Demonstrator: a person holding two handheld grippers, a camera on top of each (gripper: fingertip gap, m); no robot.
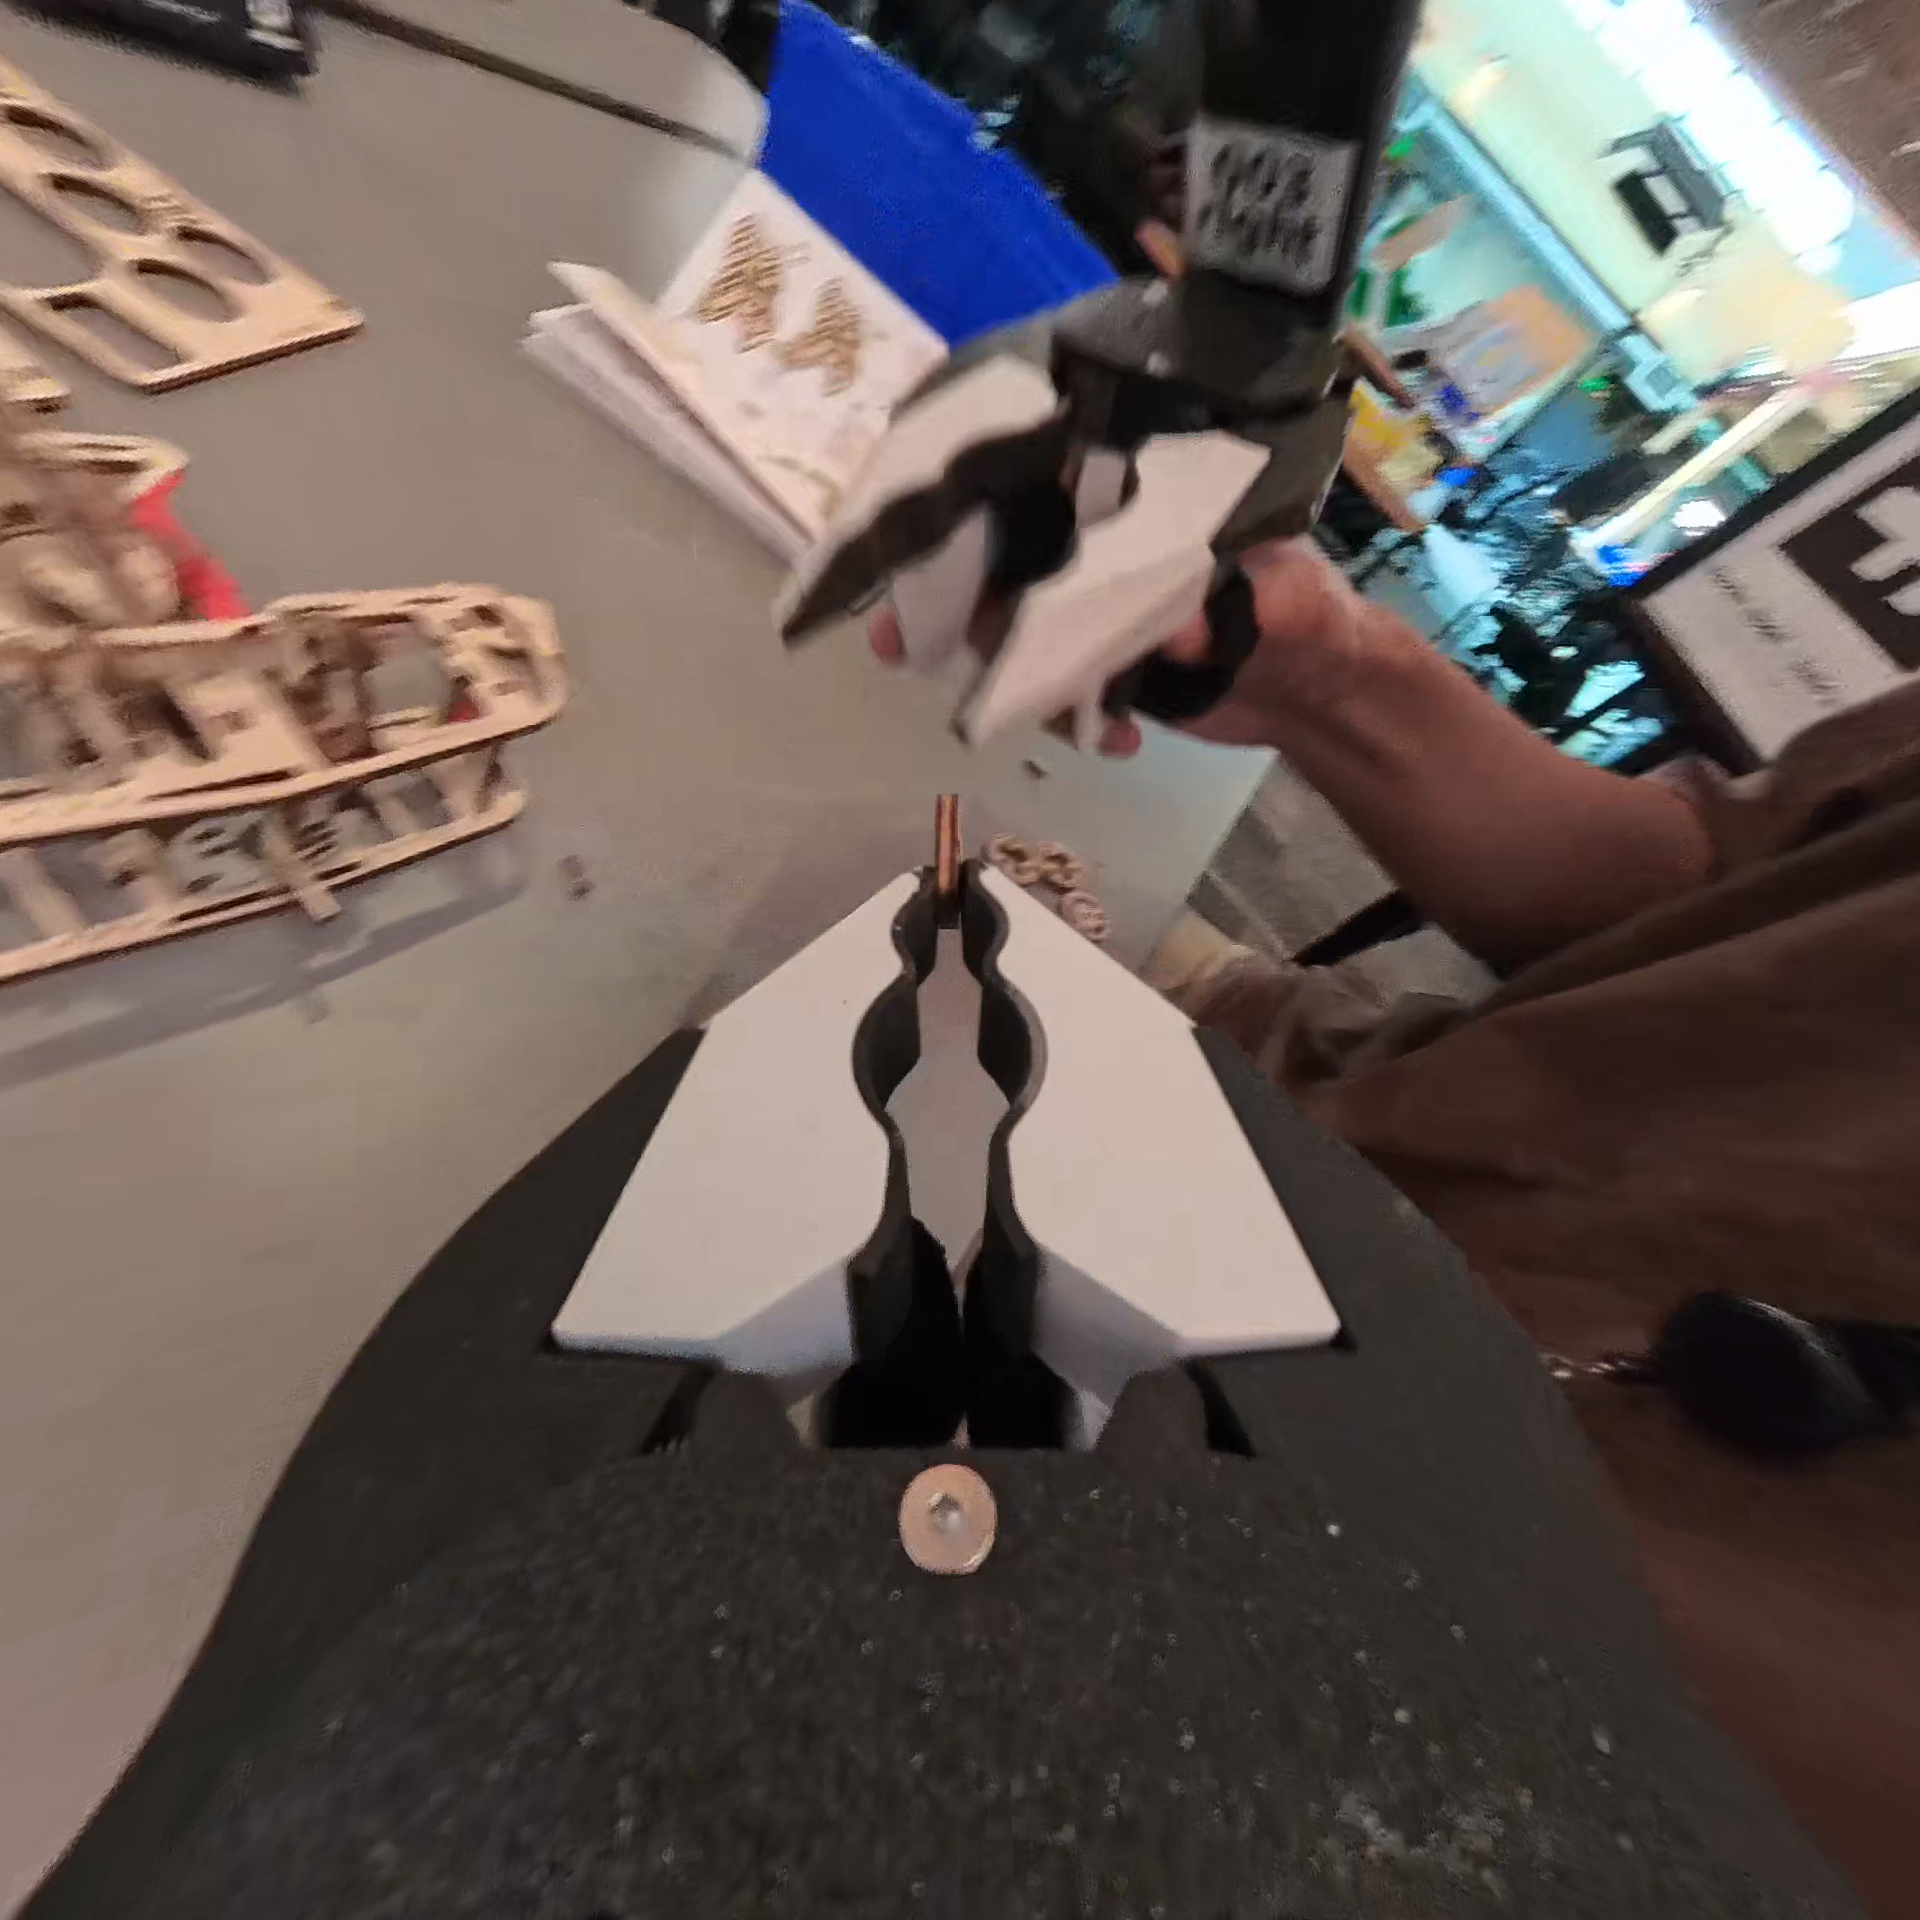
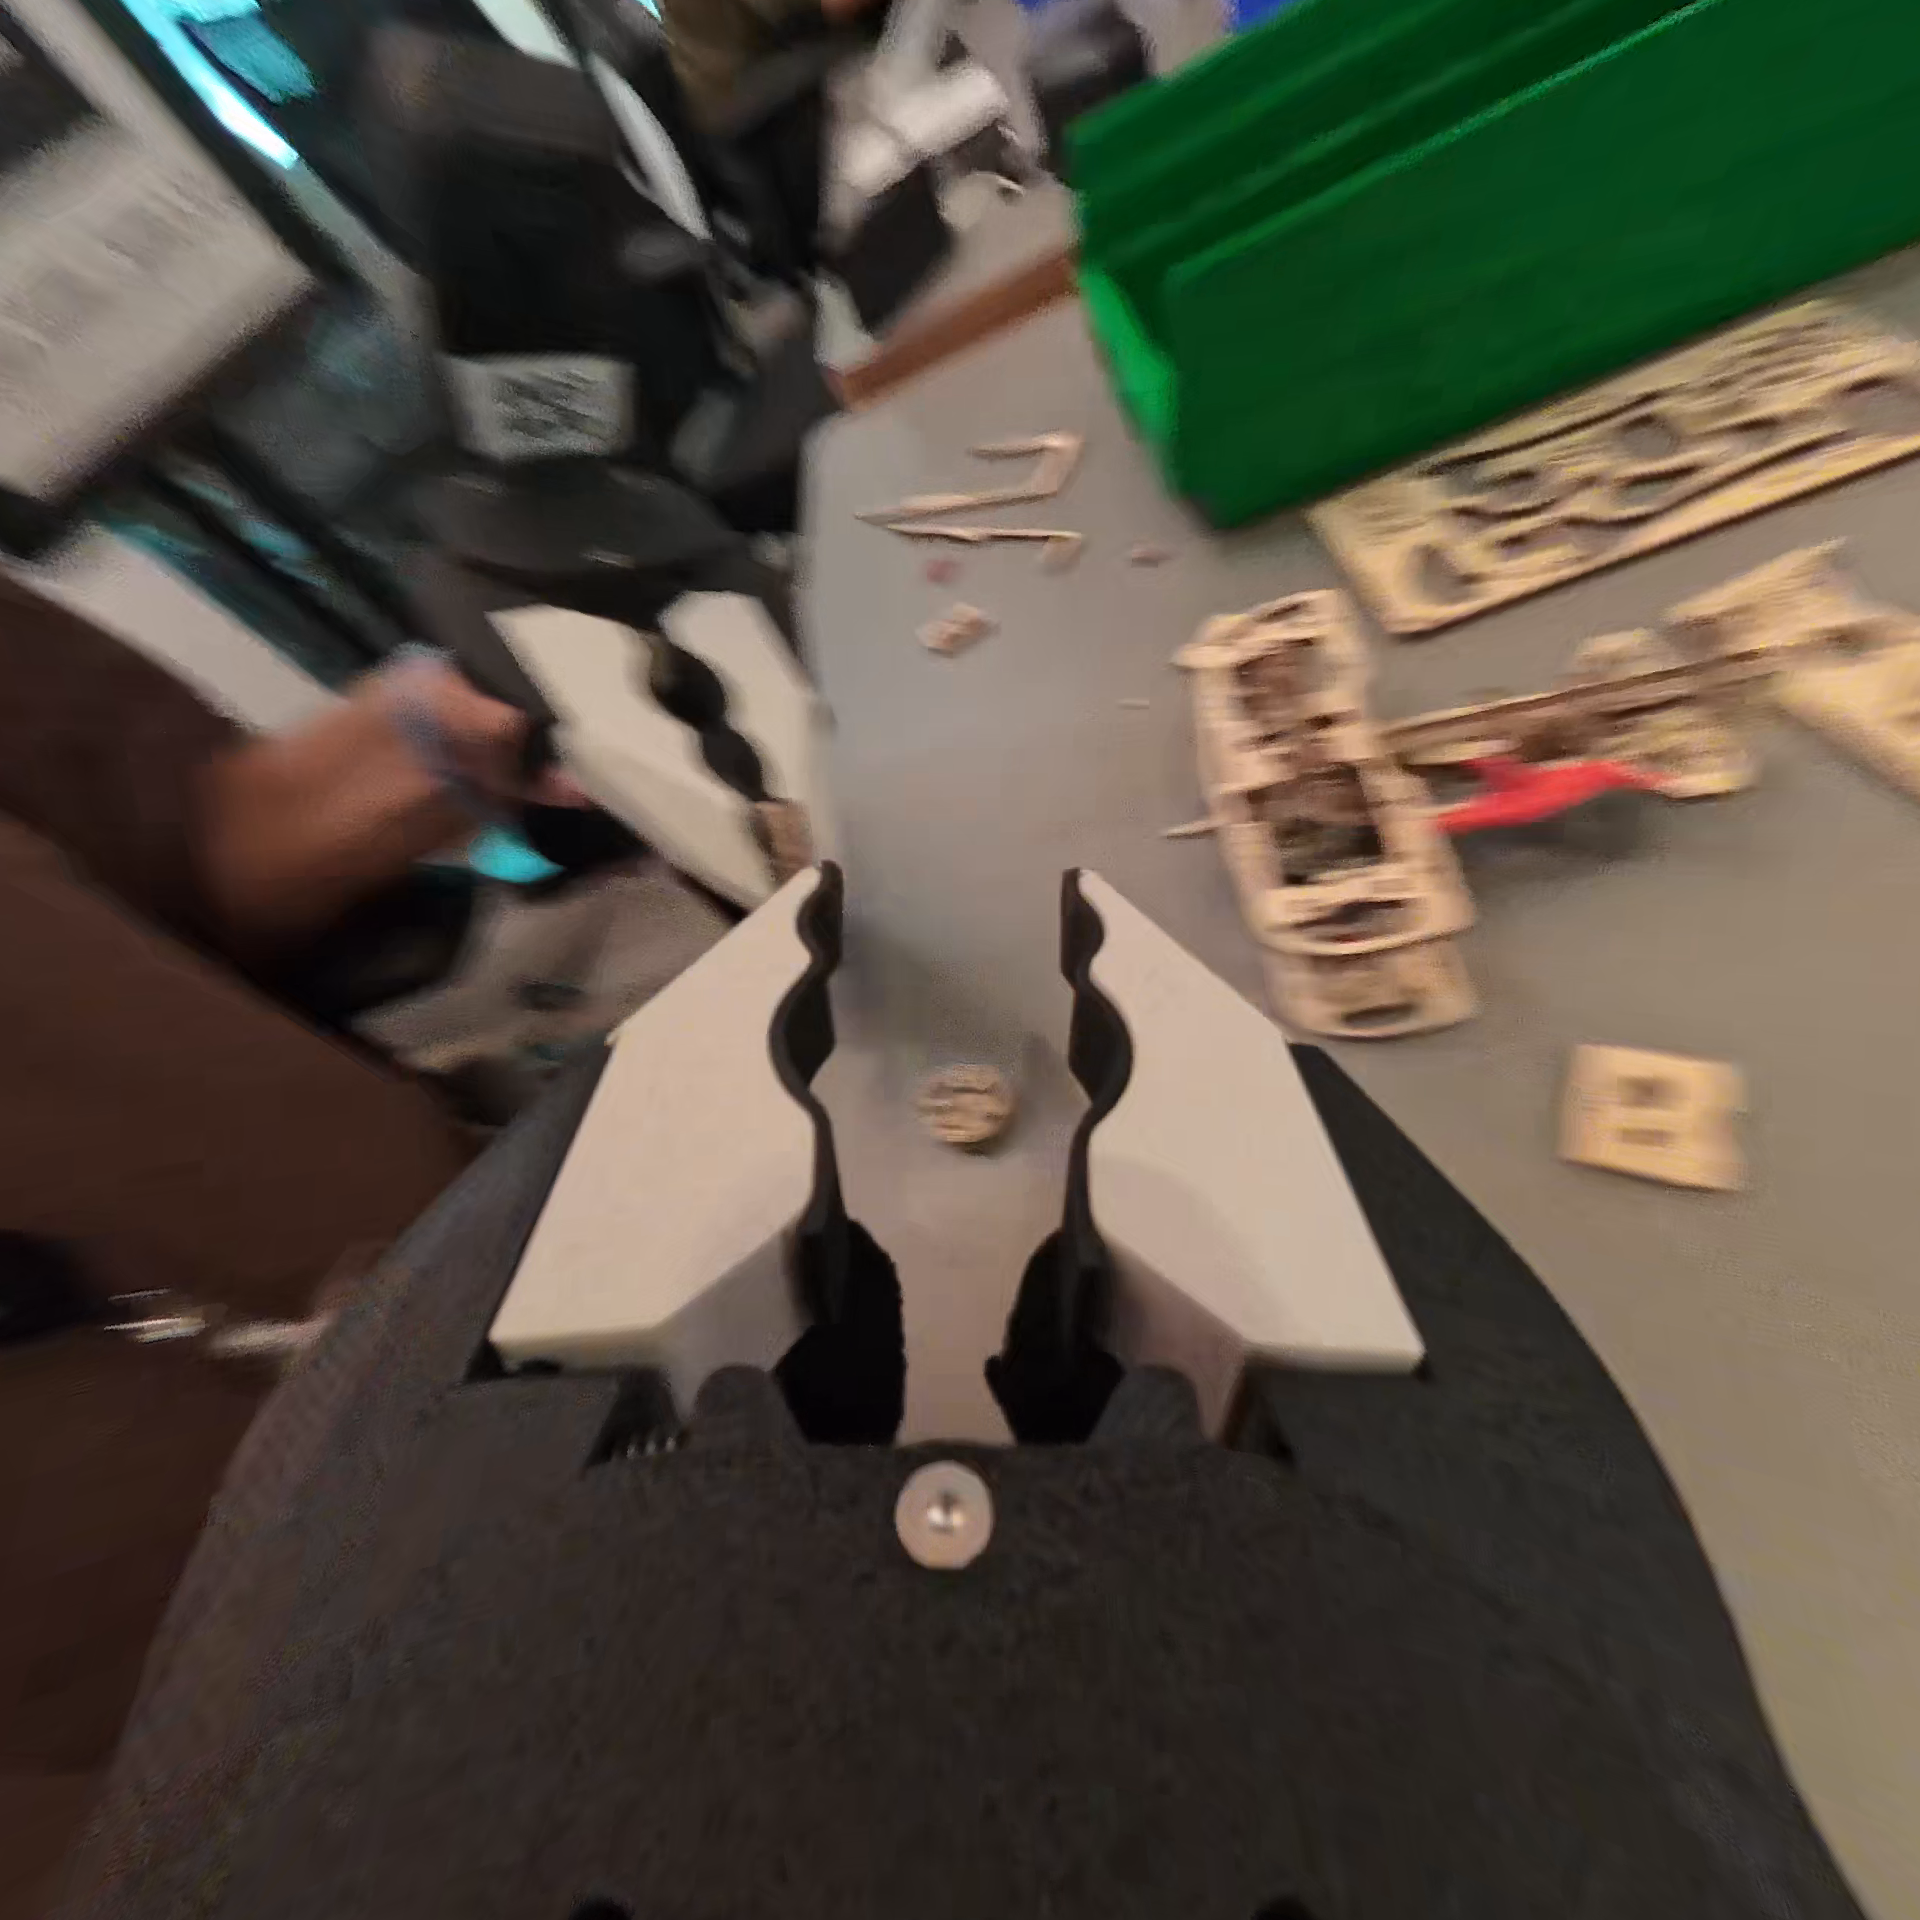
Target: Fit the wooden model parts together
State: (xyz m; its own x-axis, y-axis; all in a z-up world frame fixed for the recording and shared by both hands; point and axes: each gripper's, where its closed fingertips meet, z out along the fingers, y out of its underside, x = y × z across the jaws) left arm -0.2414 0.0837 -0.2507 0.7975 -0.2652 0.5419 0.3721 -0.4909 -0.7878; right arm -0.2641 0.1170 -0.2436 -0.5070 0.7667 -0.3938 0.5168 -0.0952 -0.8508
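- The left gripper (image 1: 948,883) pinches a thin wooden piece (image 1: 947,844) edge-on at its tips.
- The right gripper (image 2: 948,904) hangs spread and empty above a small wooden disc (image 2: 966,1103).
- The half-built wooden model (image 2: 1325,821) looks light and brittle; best held by its outer frame.

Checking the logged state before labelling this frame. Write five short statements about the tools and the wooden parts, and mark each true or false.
1. The left tool is shut on a thin wooden piece. True.
2. The right tool grips a wooden disc. False: it is open and empty; the small round wooden part lies on the table between its fingers.
3. A green bin stands on the table. True.
4. The partly built wooden model is held in the air. False: it rests on the table.
5. A cut-out wooden sheet lies flat. True.
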